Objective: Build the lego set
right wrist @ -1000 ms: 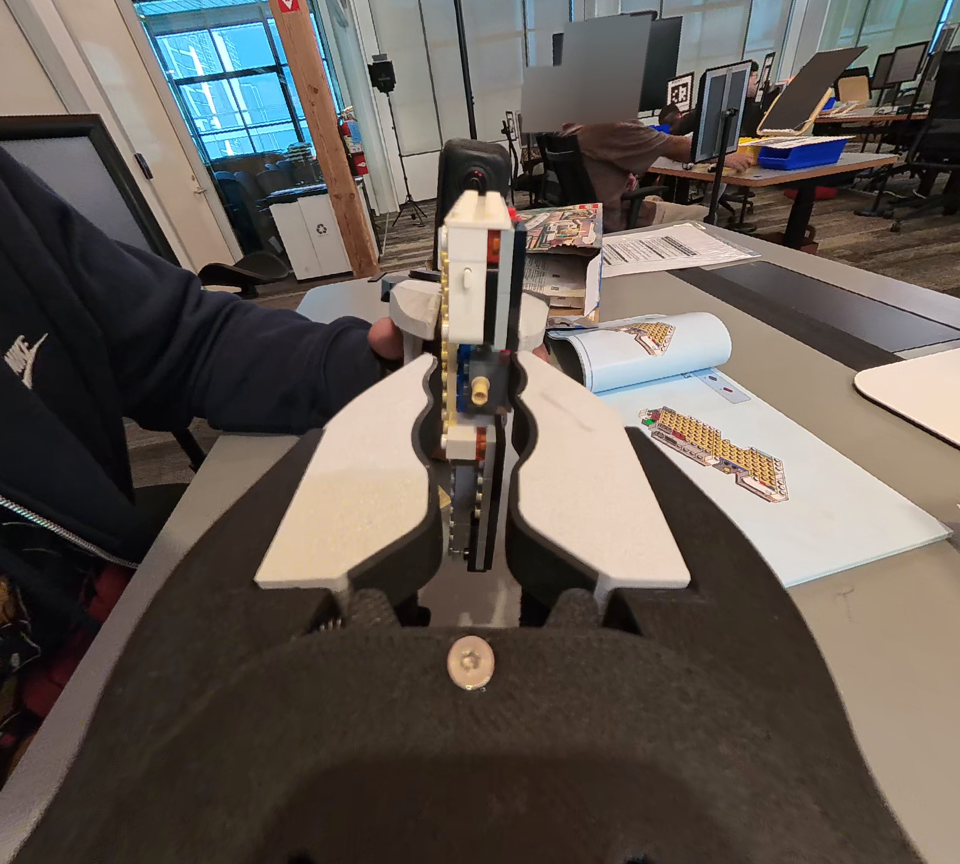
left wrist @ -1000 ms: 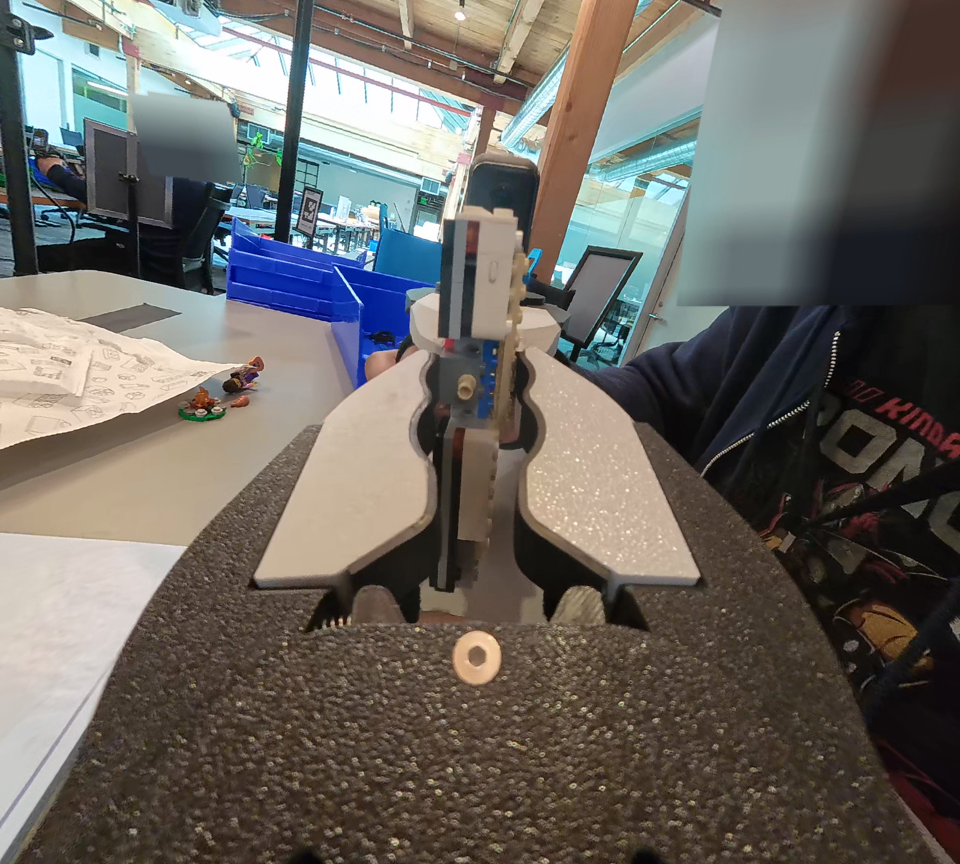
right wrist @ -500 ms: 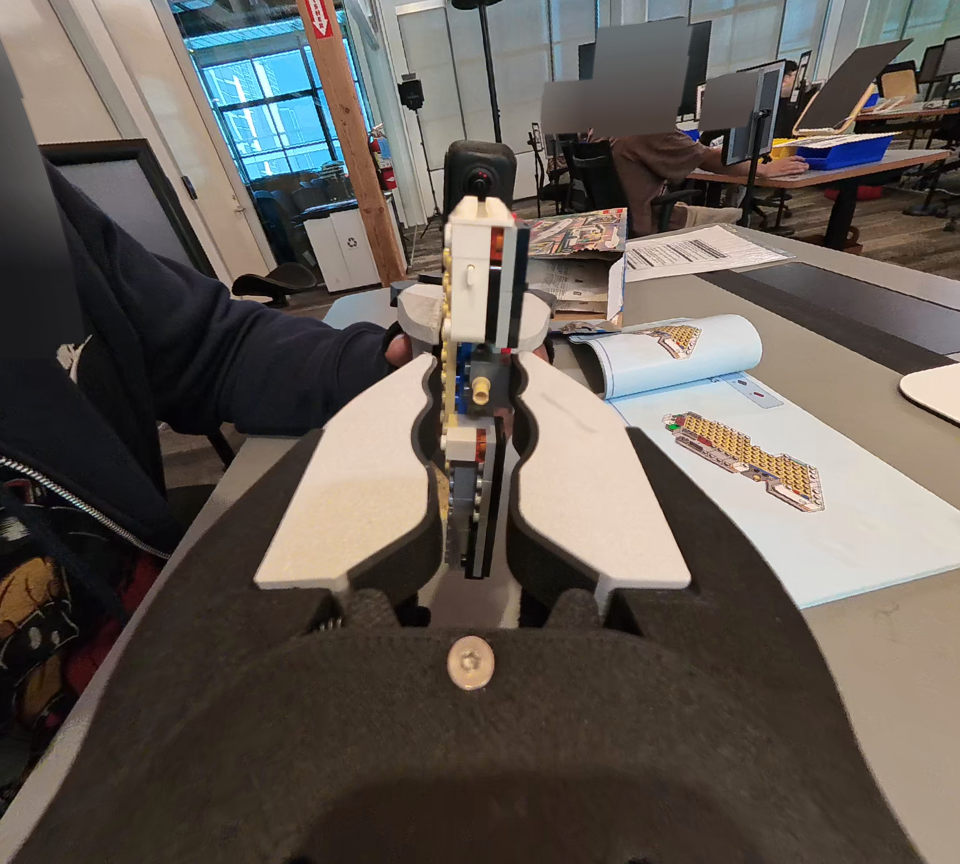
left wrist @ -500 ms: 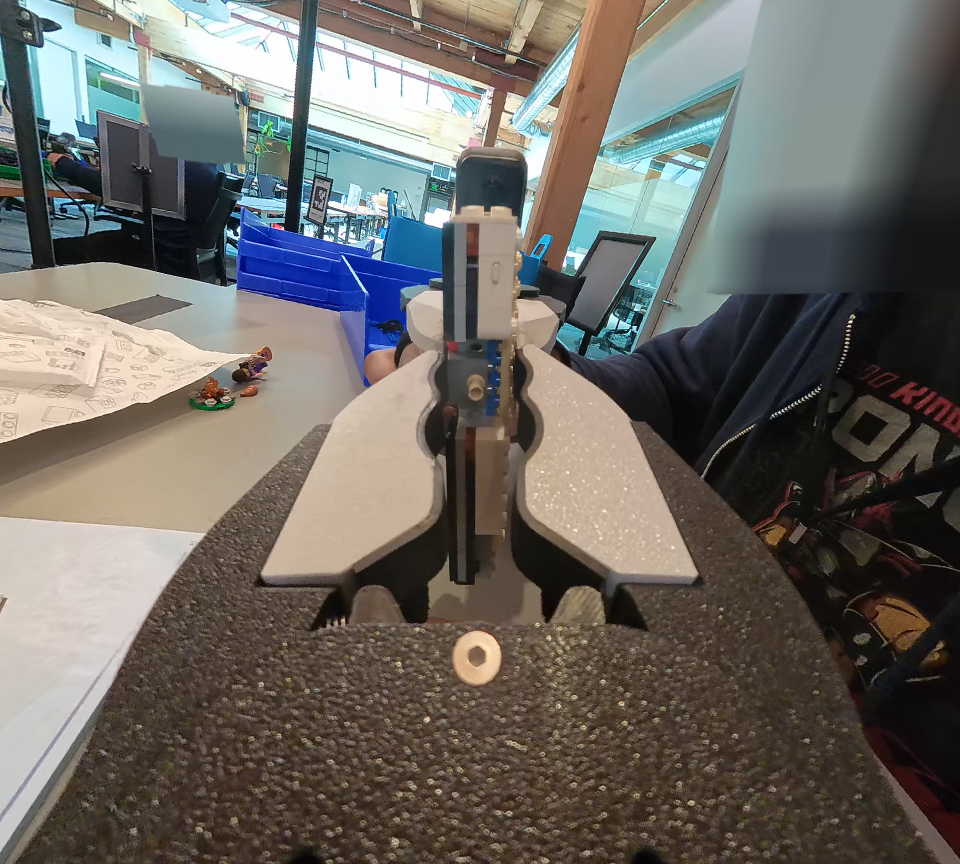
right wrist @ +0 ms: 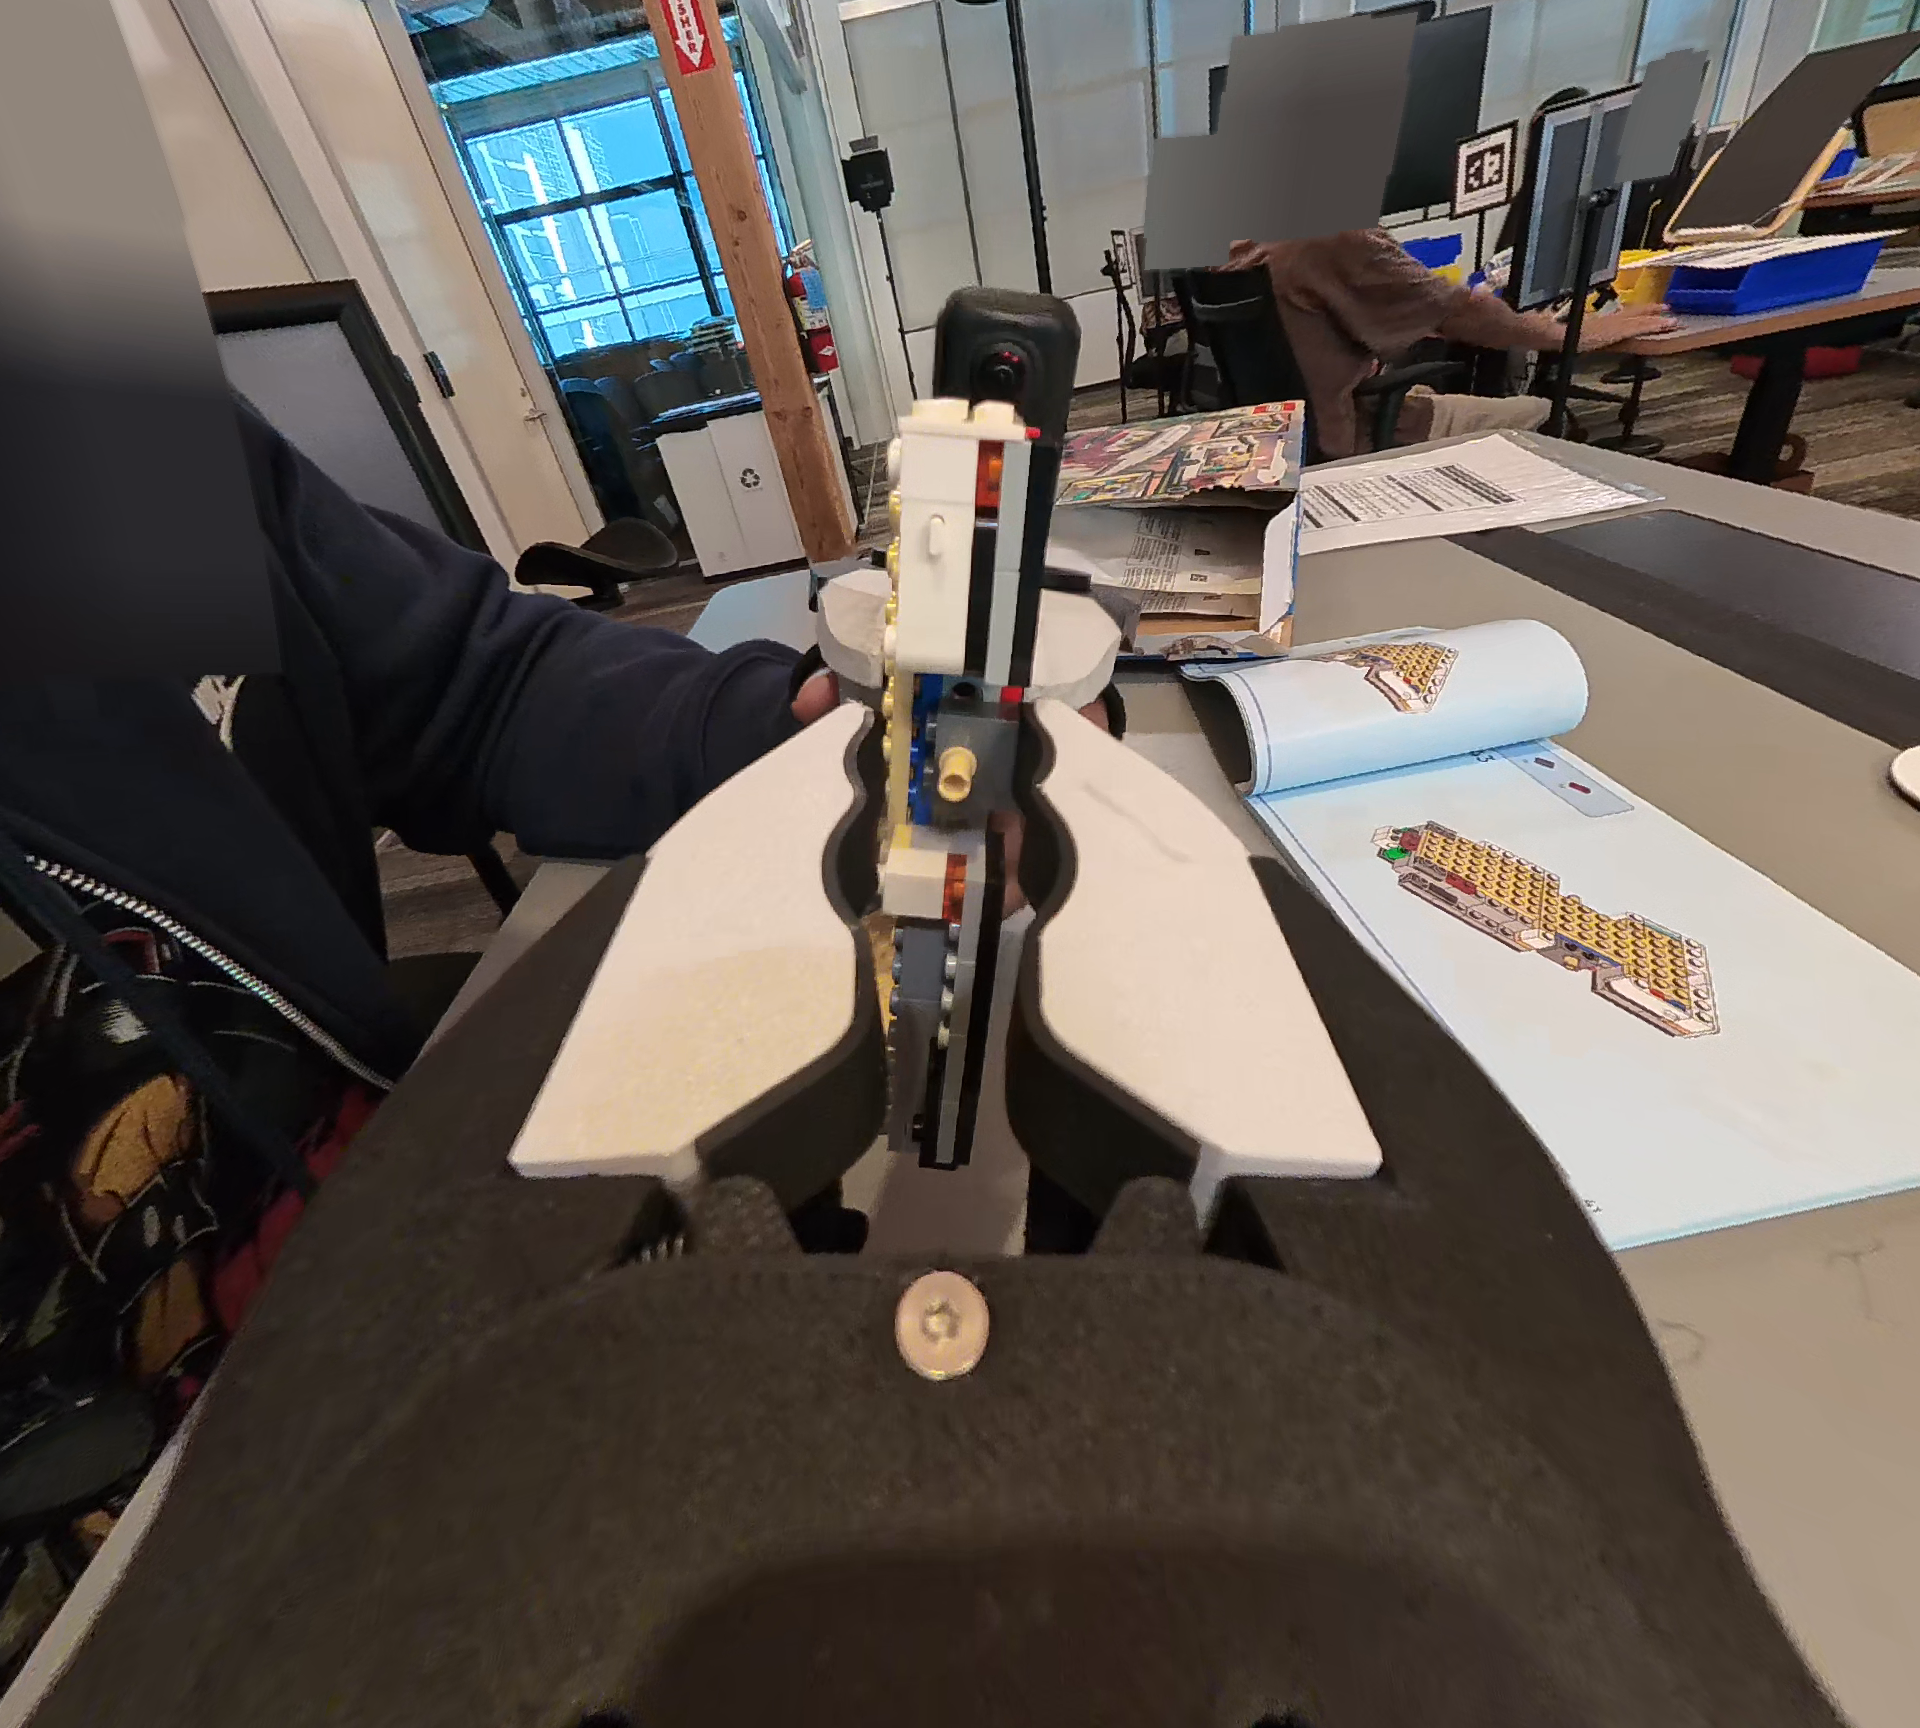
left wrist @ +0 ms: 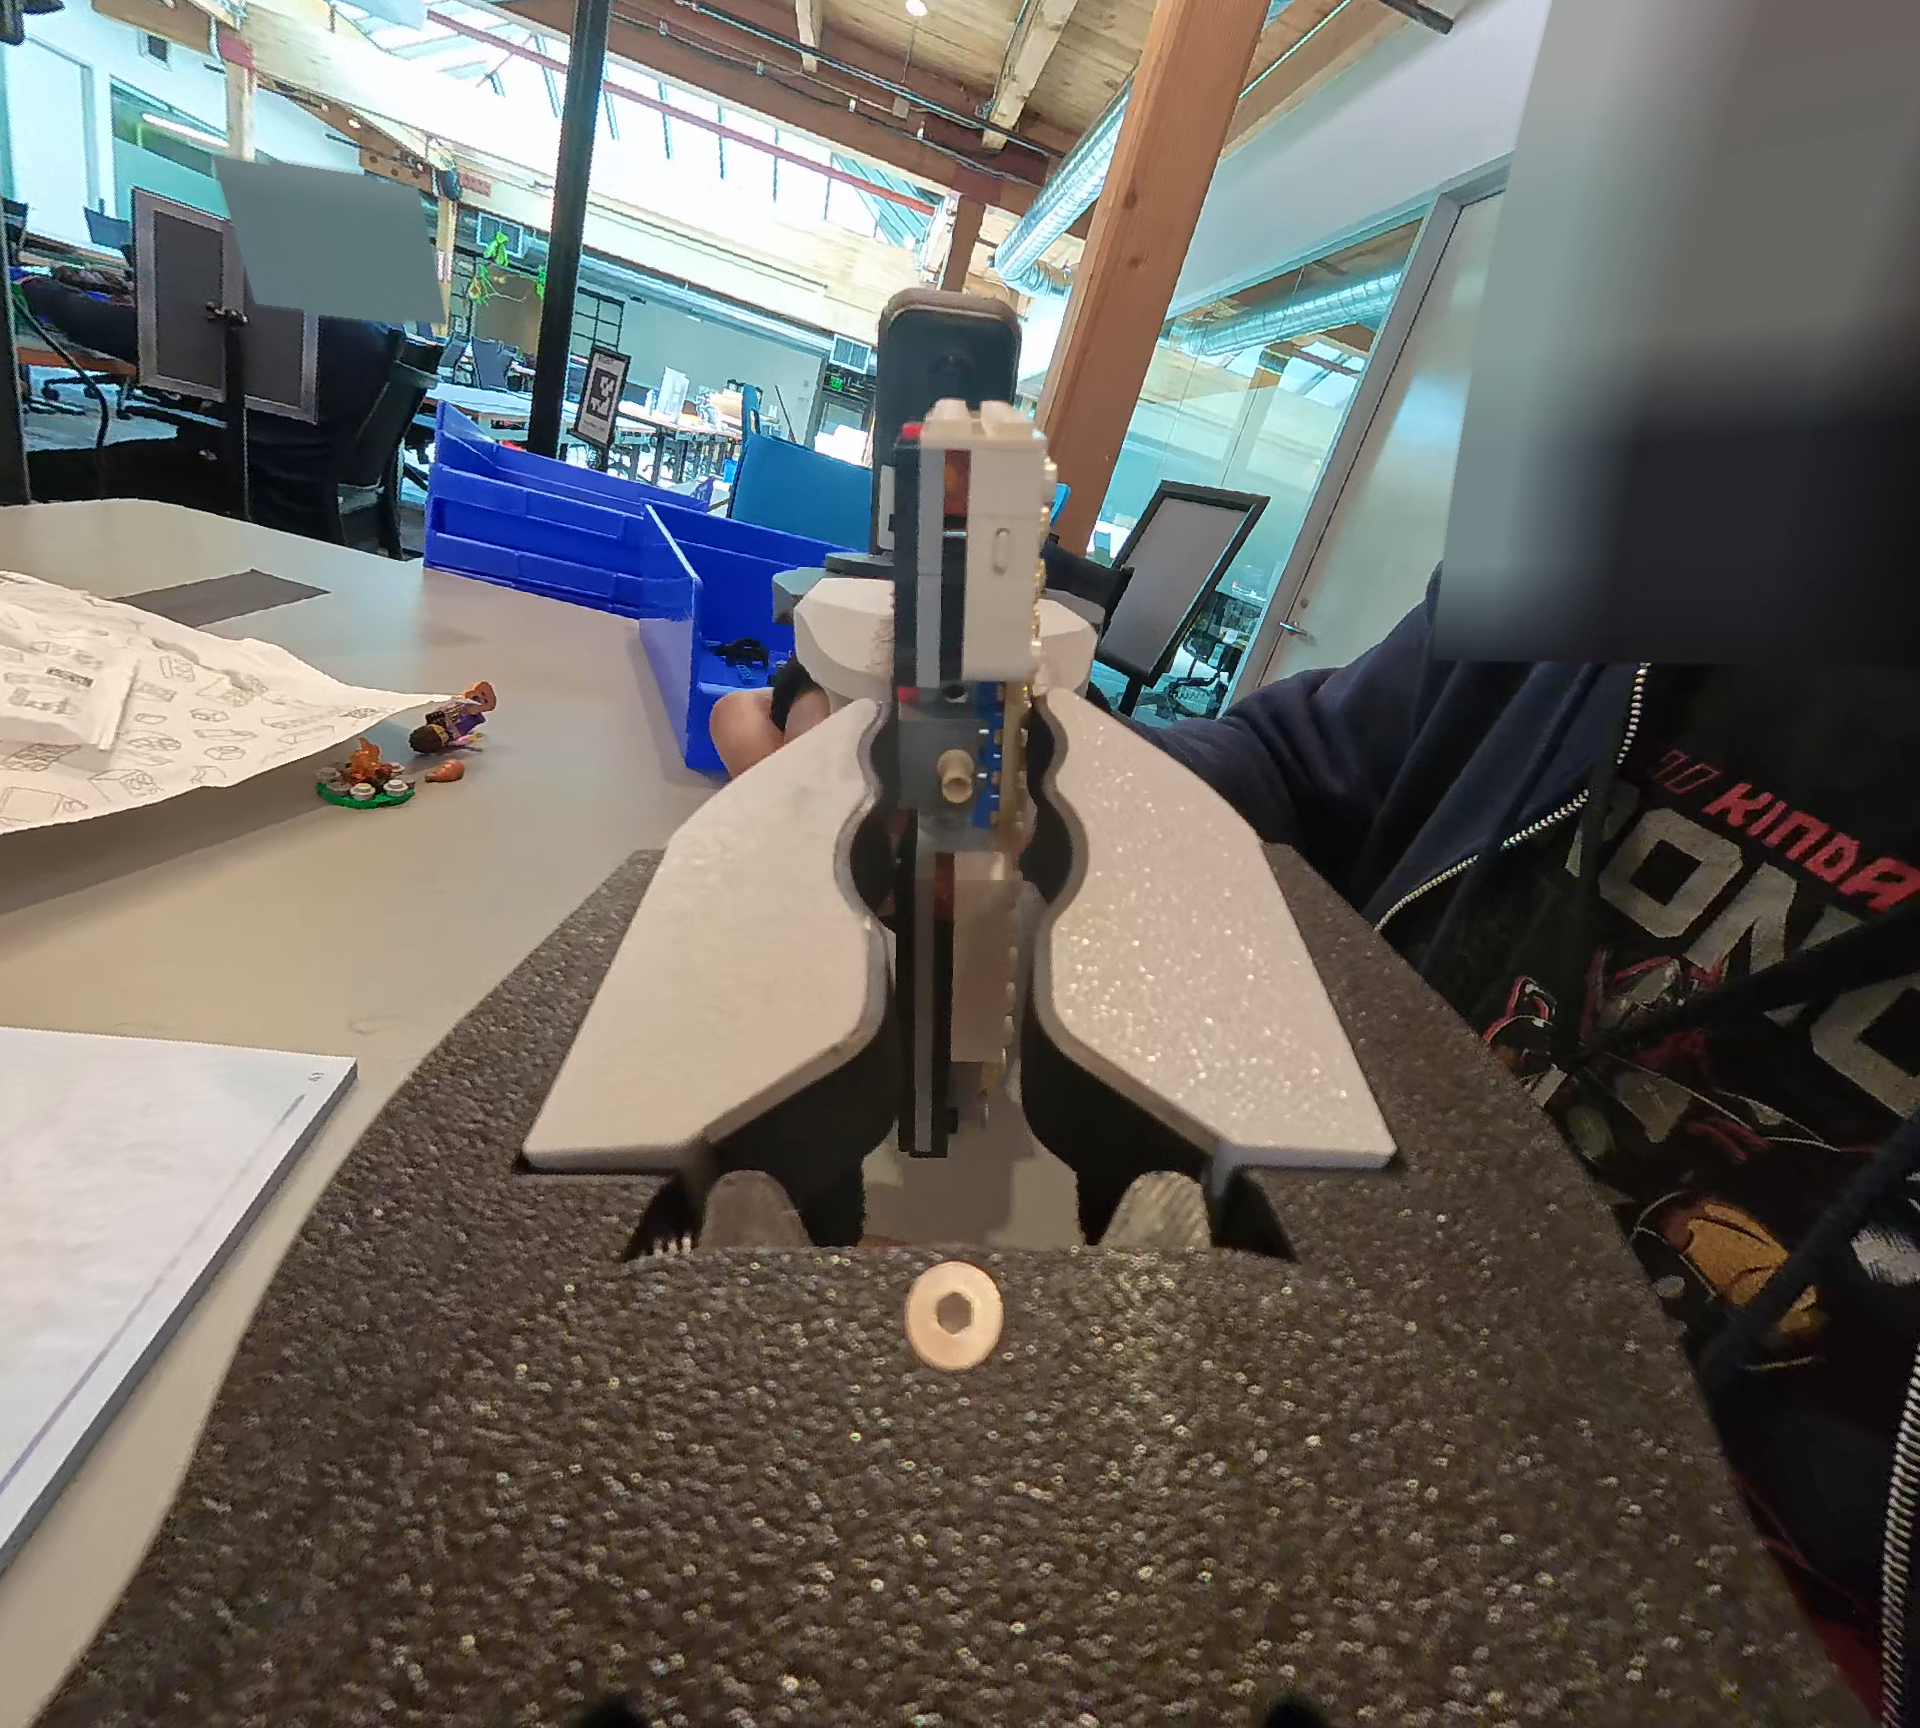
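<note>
A flat toy-brick assembly [left wrist: 971, 556], white, black, grey, blue and tan with a tan peg, stands on edge between both grippers. In the left wrist view my left gripper [left wrist: 956, 743] is shut on its grey and blue middle, both pads pressing on it. The right gripper's white fingers [left wrist: 842, 639] and camera [left wrist: 945, 348] show just behind it. In the right wrist view my right gripper [right wrist: 951, 743] is shut on the same assembly [right wrist: 961, 556] from the opposite side. The left gripper's fingers [right wrist: 1075, 650] face it beyond. The assembly is held in the air above the table edge.
Grey table [left wrist: 364, 899] with a printed sheet [left wrist: 156, 712], a small figure and green plate [left wrist: 364, 785], blue bins [left wrist: 540, 515]. An open instruction booklet [right wrist: 1558, 899] and a torn box [right wrist: 1174, 473] lie to the right. A person in a dark hoodie [left wrist: 1507, 795] sits close. Only a small space, under 4 cm, lies between the two pairs of fingers.
My left gripper's fingers closed a little onto the assembly a second ago and have held since. Both grippers shifted slightly with the assembly between them. The right grasp is unchanged.
</note>
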`<act>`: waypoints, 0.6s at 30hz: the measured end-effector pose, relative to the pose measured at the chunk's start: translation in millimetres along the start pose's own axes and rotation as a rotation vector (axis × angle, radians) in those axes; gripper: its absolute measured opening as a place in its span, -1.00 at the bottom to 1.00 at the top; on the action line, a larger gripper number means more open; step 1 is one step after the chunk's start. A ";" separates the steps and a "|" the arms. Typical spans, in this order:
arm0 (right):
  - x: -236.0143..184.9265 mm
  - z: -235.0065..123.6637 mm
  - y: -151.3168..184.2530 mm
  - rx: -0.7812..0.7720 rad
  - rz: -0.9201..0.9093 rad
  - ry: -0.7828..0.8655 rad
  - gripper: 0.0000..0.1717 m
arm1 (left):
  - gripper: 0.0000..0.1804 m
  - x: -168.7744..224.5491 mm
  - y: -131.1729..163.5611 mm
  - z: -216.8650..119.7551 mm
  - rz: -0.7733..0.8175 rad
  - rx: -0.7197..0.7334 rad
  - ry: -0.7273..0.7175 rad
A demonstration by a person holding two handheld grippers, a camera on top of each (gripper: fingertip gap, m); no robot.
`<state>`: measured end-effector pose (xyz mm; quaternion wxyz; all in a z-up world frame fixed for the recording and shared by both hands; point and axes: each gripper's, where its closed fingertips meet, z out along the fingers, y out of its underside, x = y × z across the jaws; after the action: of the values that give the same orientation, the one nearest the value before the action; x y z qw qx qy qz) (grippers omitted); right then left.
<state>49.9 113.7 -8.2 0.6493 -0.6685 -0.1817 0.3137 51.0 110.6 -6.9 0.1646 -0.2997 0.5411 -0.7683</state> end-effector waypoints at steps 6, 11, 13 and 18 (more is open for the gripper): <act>-0.2 0.5 0.2 -0.009 -0.002 0.002 -0.72 | -0.75 0.2 -0.4 -0.4 0.002 0.001 -0.001; 0.1 0.9 0.1 -0.046 -0.061 0.044 -0.68 | -0.75 0.4 -0.2 -0.9 0.046 -0.013 -0.016; 0.6 1.5 -2.0 -0.049 -0.096 0.080 -0.66 | -0.75 0.6 -0.5 -1.2 0.047 -0.014 -0.016; 1.4 0.7 -3.9 -0.037 -0.097 0.098 -0.66 | -0.75 0.6 2.3 0.4 0.059 -0.032 -0.025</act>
<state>51.1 115.5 -4.6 0.6594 -0.6854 -0.1875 0.2455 50.7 109.1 -8.8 0.1889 -0.2958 0.5600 -0.7505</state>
